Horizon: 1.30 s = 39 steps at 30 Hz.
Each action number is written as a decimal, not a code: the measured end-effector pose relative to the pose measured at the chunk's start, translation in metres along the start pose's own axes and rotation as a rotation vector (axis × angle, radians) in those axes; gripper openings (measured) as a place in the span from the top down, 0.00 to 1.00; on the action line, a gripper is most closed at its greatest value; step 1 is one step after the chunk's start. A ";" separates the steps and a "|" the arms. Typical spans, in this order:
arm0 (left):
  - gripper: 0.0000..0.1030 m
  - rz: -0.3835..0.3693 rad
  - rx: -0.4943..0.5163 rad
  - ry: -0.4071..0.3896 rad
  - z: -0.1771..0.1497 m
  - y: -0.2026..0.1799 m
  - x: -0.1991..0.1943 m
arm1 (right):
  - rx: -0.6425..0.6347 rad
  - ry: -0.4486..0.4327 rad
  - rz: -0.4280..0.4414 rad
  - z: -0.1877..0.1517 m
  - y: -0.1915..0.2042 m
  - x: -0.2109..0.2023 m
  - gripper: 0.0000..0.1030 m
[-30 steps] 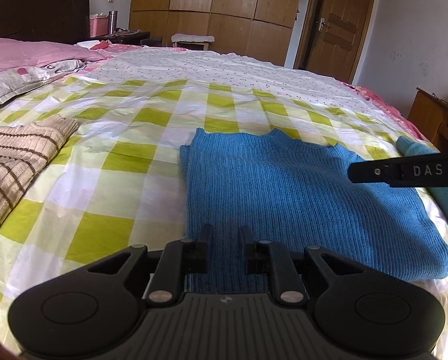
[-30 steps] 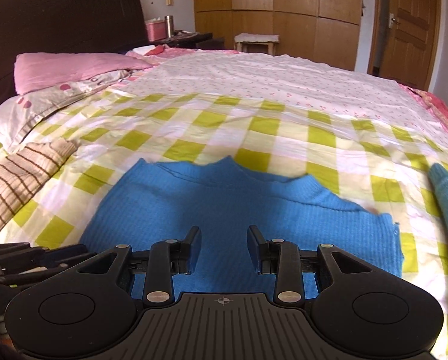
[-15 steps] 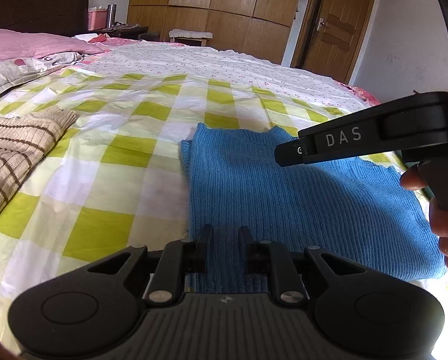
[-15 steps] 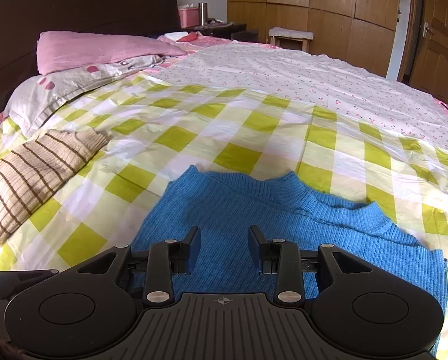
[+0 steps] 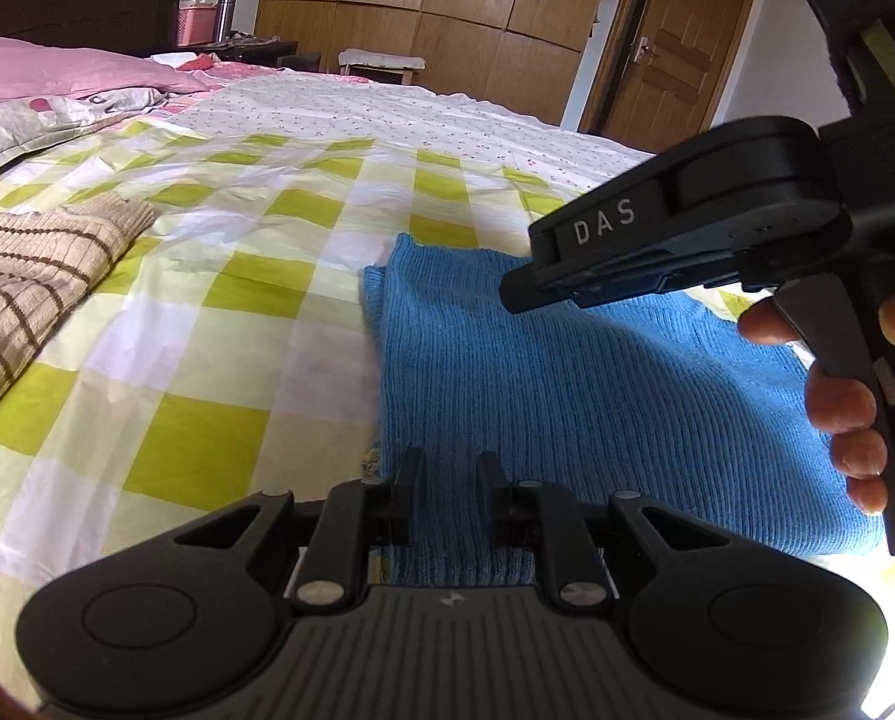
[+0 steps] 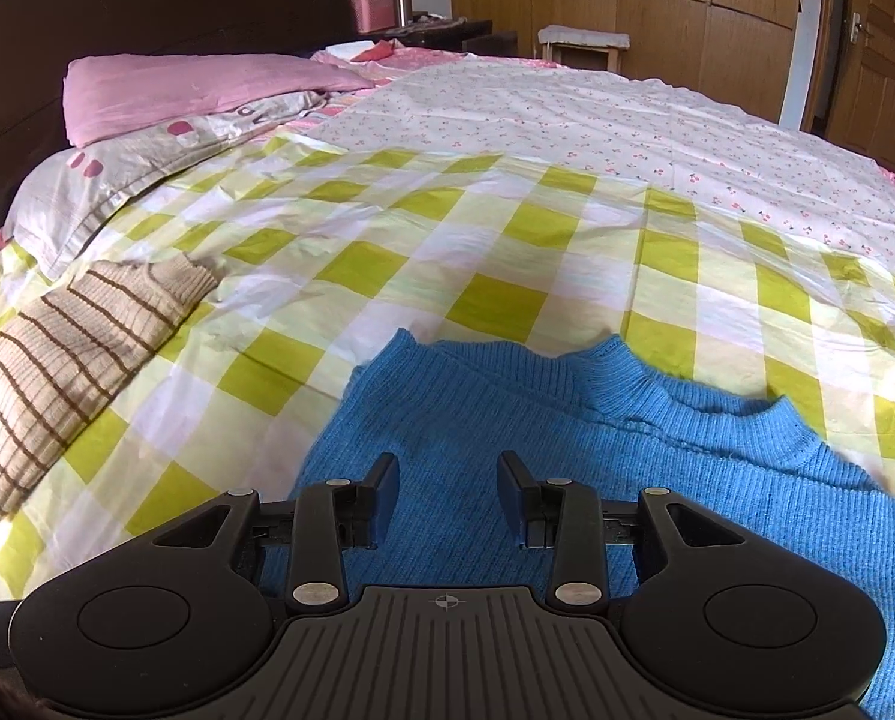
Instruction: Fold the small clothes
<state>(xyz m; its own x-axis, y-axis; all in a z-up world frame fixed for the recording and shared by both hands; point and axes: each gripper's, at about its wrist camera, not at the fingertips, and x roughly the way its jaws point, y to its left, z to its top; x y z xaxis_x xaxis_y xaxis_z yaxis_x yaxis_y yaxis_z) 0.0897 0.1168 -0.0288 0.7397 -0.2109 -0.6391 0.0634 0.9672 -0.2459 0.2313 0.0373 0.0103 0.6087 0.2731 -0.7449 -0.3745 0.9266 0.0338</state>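
Both hand-held grippers, left [image 5: 444, 483] and right [image 6: 447, 489], I held spread over the blue sweater [image 6: 567, 450]. It lay flat on the bed [image 6: 387, 264].

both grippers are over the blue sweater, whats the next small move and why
Probably lower the left gripper onto the near left edge of the sweater and pinch it. Both it and the right gripper are open and hold nothing, and the sweater lies flat on the checked sheet, so no fold has begun.
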 end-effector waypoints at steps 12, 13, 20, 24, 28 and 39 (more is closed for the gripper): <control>0.76 -0.019 -0.019 0.008 -0.004 0.004 -0.001 | -0.027 0.113 0.059 0.020 0.036 0.044 0.59; 0.76 -0.020 -0.021 0.008 -0.005 0.005 -0.001 | -0.032 0.121 0.052 0.021 0.039 0.048 0.59; 0.76 -0.024 -0.021 0.006 -0.005 0.007 0.000 | -0.135 0.156 -0.037 0.021 0.058 0.071 0.52; 0.75 -0.026 -0.024 0.003 -0.007 0.007 0.000 | -0.206 0.162 -0.082 0.019 0.066 0.077 0.52; 0.71 -0.031 -0.028 -0.007 -0.009 0.007 -0.001 | -0.239 0.157 -0.110 0.019 0.067 0.077 0.67; 0.66 -0.051 -0.040 -0.056 -0.018 0.010 -0.008 | -0.089 0.111 0.003 0.025 0.036 0.047 0.90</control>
<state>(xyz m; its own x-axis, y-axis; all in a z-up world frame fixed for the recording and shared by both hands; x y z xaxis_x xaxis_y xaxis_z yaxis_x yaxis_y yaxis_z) 0.0724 0.1254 -0.0390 0.7726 -0.2500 -0.5835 0.0755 0.9488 -0.3066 0.2639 0.0904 -0.0064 0.5282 0.2406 -0.8143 -0.4391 0.8982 -0.0195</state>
